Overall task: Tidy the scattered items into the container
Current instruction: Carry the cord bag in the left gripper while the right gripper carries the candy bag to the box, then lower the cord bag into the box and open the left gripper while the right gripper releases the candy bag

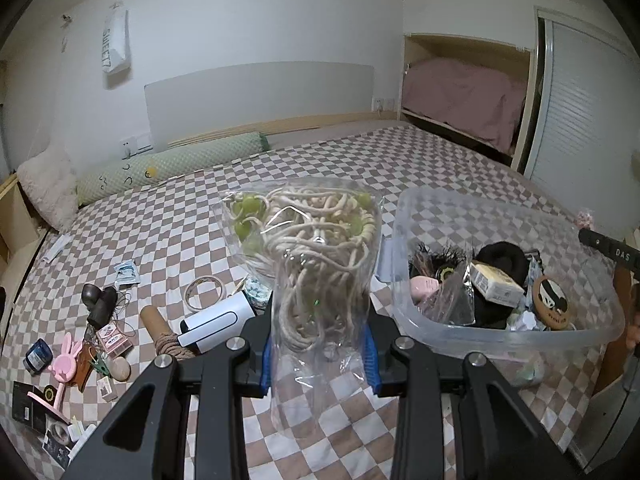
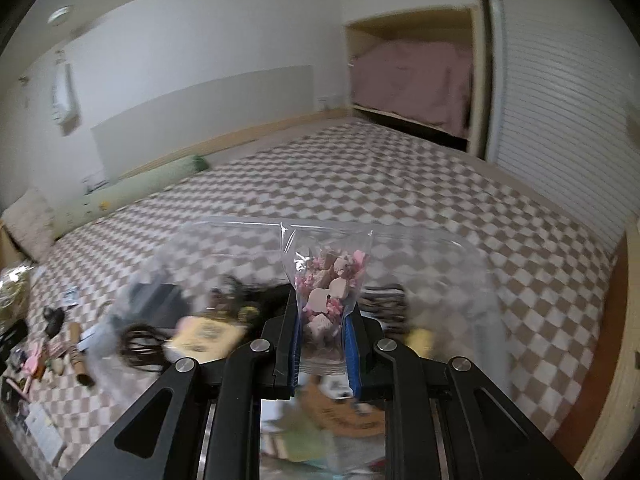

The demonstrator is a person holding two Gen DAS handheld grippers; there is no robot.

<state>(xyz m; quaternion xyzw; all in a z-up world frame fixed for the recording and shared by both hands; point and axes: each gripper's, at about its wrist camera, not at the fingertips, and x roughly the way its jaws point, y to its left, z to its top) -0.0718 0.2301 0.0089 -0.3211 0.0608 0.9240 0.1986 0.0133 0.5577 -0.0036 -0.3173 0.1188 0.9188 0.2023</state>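
Through the left wrist view, my left gripper is clamped on a clear bag of cream cord and green beads, which stands upright between the blue pads, lifted above the checkered bed. The clear plastic container sits just right of it, already holding a pale box, black fluffy things and a round panda-print piece. Scattered items lie to the near left. A white bag on the far wall reads "SWEET".

Through the right wrist view, much blurred, my right gripper grips a small clear bag of pink pieces, held over the container.
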